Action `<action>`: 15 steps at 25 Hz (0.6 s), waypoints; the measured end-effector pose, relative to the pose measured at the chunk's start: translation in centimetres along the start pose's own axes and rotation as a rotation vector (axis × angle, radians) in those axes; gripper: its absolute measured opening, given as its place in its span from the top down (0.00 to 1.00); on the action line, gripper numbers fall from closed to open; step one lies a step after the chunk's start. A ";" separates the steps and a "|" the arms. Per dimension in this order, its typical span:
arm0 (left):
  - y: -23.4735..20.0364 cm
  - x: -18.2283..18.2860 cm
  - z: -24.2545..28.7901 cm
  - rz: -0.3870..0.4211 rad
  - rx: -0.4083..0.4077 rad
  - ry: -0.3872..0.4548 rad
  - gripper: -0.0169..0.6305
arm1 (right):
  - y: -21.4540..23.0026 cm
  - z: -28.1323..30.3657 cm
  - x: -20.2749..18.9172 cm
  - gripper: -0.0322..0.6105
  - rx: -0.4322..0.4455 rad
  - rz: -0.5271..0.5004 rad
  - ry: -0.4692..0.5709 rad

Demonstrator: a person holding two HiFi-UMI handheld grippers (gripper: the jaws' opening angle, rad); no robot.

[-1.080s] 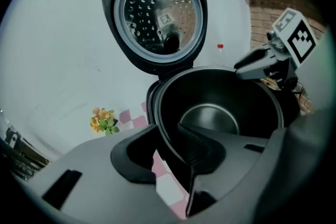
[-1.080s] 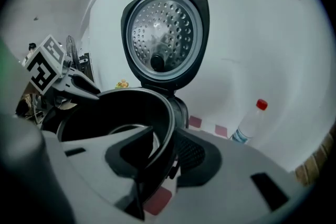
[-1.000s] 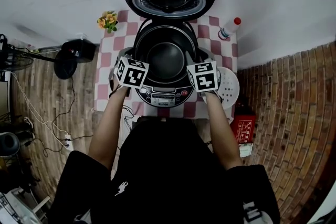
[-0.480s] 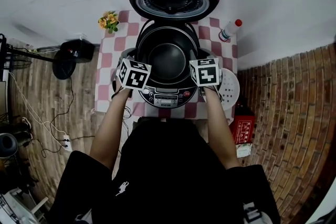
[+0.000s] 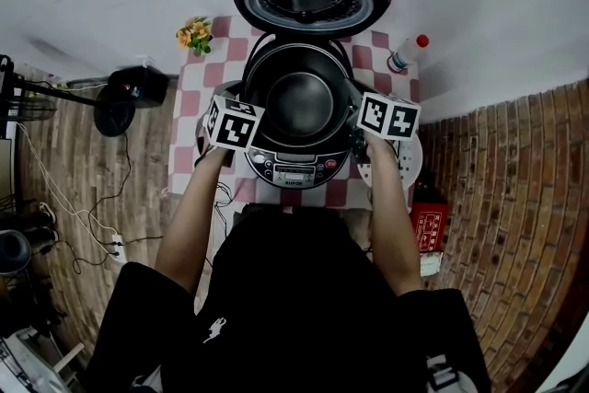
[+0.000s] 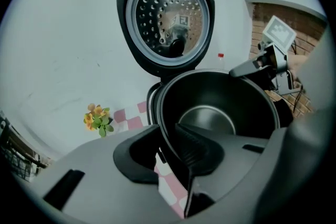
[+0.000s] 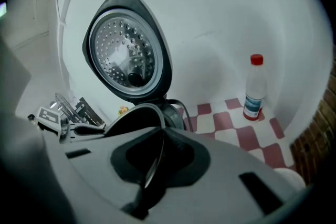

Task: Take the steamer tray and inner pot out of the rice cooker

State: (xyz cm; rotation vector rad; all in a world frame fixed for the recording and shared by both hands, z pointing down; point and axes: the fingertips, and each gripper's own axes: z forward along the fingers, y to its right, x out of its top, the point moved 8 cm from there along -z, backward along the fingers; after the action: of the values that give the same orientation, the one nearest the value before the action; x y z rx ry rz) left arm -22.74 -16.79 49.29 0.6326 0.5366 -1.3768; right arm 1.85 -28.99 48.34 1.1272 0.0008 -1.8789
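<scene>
- Head view: the rice cooker (image 5: 293,168) stands on the pink-checked table (image 5: 195,163) with its lid (image 5: 311,0) tipped fully back. The inner pot (image 5: 299,97) sits in the cooker body, black and bare inside, with a thin rim. My 2 grippers meet that rim from opposite sides, my left gripper (image 5: 239,110) on one and my right gripper (image 5: 361,120) on the other. The white, perforated steamer tray (image 5: 411,159) lies on the table beside the cooker, partly under my right forearm.
- Left gripper view: my jaws have just been closing and straddle the pot's rim. The ribbed pad lies inside against the dark wall; a gap shows on the outer side, so I am not clamped.
- Right gripper view: my jaws have just been closing and now pinch the pot's thin rim between them. A red-capped bottle (image 7: 254,89) stands on the cloth beyond.
</scene>
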 end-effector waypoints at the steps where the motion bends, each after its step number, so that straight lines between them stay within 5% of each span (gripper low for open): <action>1: 0.0 0.0 0.0 -0.012 -0.001 0.003 0.83 | 0.1 0.1 0.0 0.91 0.007 0.016 -0.010; 11: -0.1 0.0 0.0 -0.056 -0.005 0.030 0.87 | 2.8 0.5 -0.3 0.90 0.286 0.383 -0.107; 15: 0.0 0.4 0.3 -0.033 0.013 0.027 0.87 | 3.0 0.8 -0.1 0.91 0.301 0.299 -0.170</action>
State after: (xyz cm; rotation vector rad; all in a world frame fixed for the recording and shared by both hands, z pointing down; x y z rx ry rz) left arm -22.70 -17.32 49.24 0.6558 0.5625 -1.4055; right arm 3.45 -31.00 50.13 1.0922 -0.5340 -1.7324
